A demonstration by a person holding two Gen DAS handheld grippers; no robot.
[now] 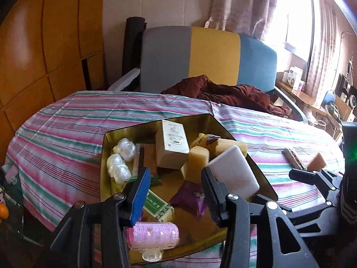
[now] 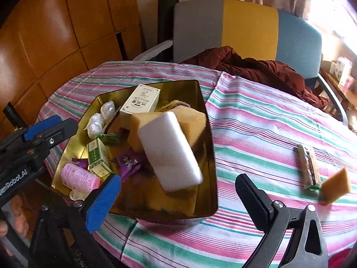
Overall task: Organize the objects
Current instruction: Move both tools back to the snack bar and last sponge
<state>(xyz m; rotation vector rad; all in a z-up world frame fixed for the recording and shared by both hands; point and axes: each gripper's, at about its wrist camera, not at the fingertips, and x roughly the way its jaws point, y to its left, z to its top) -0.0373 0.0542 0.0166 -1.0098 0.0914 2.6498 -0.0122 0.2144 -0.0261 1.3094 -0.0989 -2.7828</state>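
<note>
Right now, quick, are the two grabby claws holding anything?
Left gripper: open, holding nothing, over the gold tin.
Right gripper: open, holding nothing.

Left wrist view sits low and close over the near rim of the gold-coloured metal tray (image 1: 107,147), looking forward across the pink-, green- and white-striped tablecloth (image 1: 58,138) to the grey, yellow and blue chair back (image 1: 207,55). Right wrist view looks down from higher and further right, with the tray (image 2: 210,156) left of centre and the chair back (image 2: 247,26) ahead. Both share tray, cloth (image 2: 256,129), chair and the tan sponge wedge (image 1: 316,162) (image 2: 337,184).
</note>
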